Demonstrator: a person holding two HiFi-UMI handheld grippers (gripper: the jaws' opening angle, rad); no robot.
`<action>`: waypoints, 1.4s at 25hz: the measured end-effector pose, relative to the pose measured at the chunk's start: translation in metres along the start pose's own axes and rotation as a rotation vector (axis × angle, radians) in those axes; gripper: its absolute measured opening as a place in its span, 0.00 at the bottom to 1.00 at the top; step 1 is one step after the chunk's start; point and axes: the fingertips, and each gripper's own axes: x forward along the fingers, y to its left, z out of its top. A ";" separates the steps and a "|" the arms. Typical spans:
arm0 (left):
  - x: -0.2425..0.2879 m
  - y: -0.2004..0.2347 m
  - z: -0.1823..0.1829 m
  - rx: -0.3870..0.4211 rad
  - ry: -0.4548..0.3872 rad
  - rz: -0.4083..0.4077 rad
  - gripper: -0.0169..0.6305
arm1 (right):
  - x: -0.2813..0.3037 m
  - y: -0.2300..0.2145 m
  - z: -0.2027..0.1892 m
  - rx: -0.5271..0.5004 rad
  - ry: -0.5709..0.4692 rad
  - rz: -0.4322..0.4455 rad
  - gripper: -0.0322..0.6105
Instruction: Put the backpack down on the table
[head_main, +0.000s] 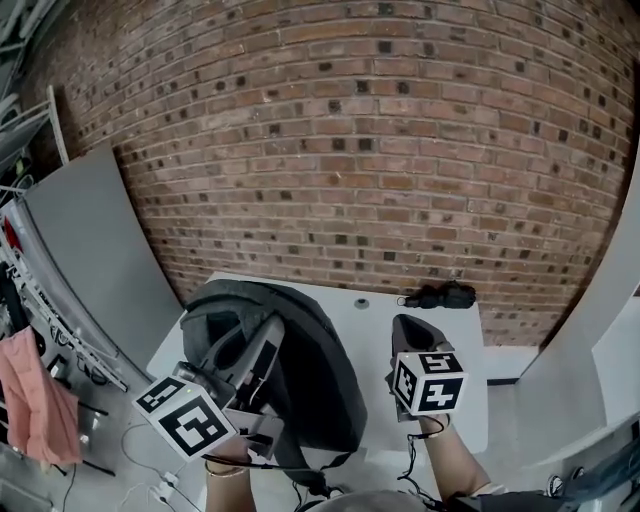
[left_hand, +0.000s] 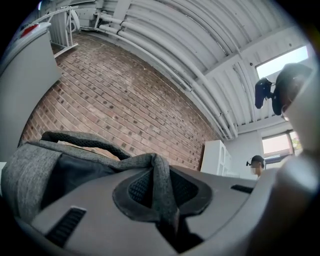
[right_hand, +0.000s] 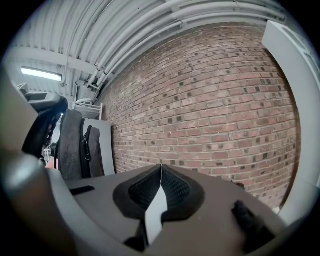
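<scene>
We keep the left gripper closed on the grey strap of the backpack, which is over the left side of the white table; our right gripper has its jaws together, with nothing in them.

White table: small black object lay at its 1 o'clock edge, grey round cap at 12 o'clock.
</scene>
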 end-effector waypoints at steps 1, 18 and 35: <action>0.004 0.005 0.000 0.002 0.007 -0.006 0.12 | 0.005 -0.001 -0.001 0.002 0.000 -0.006 0.10; 0.097 0.039 -0.021 -0.029 0.108 -0.052 0.12 | 0.033 -0.073 -0.023 0.044 0.083 -0.109 0.10; 0.261 -0.026 -0.093 -0.087 0.285 -0.347 0.13 | -0.013 -0.241 -0.024 0.127 0.071 -0.414 0.10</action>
